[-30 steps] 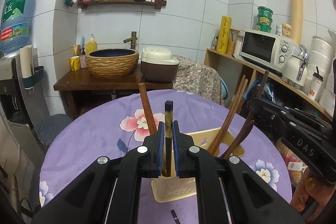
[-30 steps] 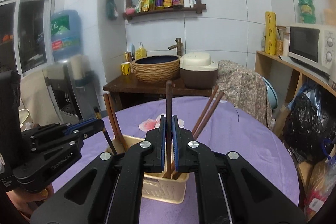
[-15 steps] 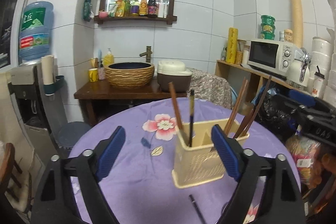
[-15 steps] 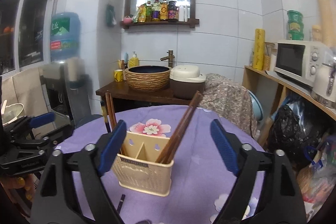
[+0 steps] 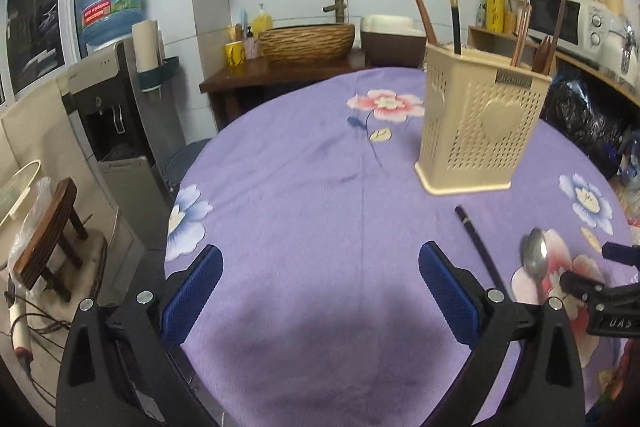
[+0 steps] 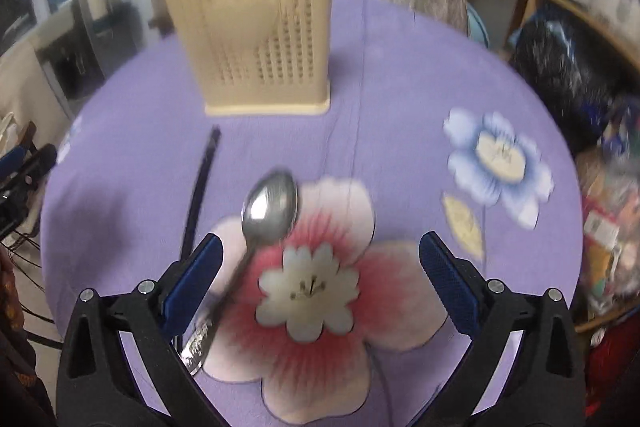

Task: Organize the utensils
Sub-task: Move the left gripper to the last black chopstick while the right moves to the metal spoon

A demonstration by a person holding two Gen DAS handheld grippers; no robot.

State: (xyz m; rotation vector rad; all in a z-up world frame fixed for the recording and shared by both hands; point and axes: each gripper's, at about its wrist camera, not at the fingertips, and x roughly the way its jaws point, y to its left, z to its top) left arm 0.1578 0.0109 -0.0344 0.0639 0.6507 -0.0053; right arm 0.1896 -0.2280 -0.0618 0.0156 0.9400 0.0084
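Note:
A cream perforated utensil holder (image 5: 478,131) (image 6: 256,39) stands on the purple flowered tablecloth (image 5: 304,211), with several brown and black chopsticks (image 5: 453,15) upright in it. In front of it lie a black chopstick (image 5: 480,251) (image 6: 200,187) and a metal spoon (image 5: 536,261) (image 6: 270,207). My left gripper (image 5: 320,291) hangs open over bare cloth, left of both. My right gripper (image 6: 320,279) is open low over the table; the spoon's handle runs by its left finger (image 6: 192,279). It also shows at the right edge of the left wrist view (image 5: 600,287).
A water dispenser (image 5: 116,75) and a small wooden stool (image 5: 48,239) stand left of the table. Behind it are a dark wooden counter with a woven basin (image 5: 306,41) and a shelf with a microwave (image 5: 568,21). Black bags (image 6: 560,63) sit at the right.
Both grippers let go of the chopsticks they held over the holder, opened, pulled back and dropped low. The right one now hovers over the spoon.

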